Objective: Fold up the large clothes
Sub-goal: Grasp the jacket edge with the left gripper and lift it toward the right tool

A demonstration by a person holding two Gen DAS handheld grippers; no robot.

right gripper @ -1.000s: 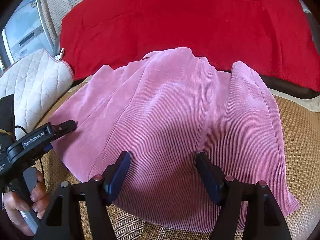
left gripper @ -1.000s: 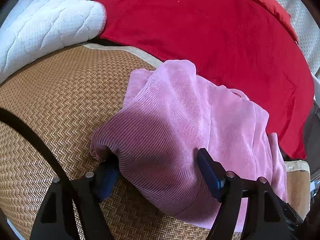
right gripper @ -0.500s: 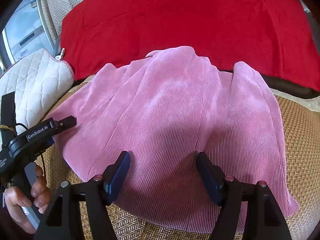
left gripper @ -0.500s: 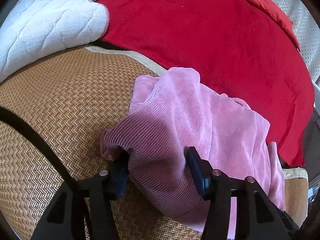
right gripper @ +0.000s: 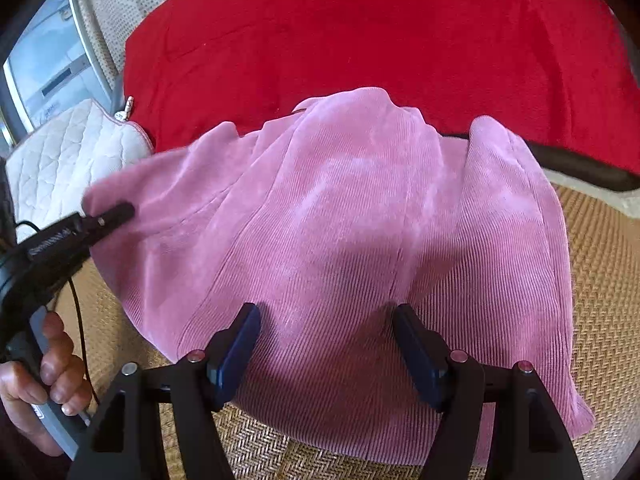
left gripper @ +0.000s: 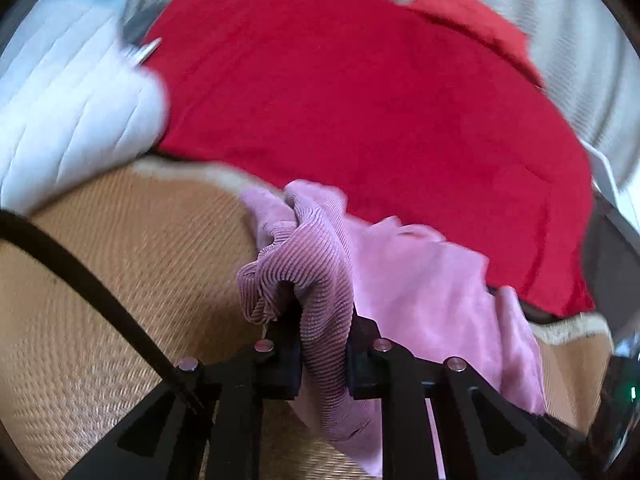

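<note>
- Since 0.5 s ago, left tool [left gripper: 323, 354] has clamped down on the pink garment [right gripper: 340, 240] edge & raised it; fabric bunched btwn its fingers.
- Right tool [right gripper: 326, 344] wide open, hovering over garment's near part, gripping nothing.
- Garment lies on woven mat [right gripper: 608, 280], left corner lifted.
- Beyond: red blanket [right gripper: 360, 28]; white quilted pad [left gripper: 60, 120] far left.

Corduroy garment [right gripper: 352, 216] spread on woven mat [right gripper: 604, 280], in front of blanket [right gripper: 360, 32]. Quilted cushion [right gripper: 68, 160] to the left, beside the blanket. Left gripper [left gripper: 323, 354] at the garment's left edge; right gripper [right gripper: 326, 344] over its near edge.
</note>
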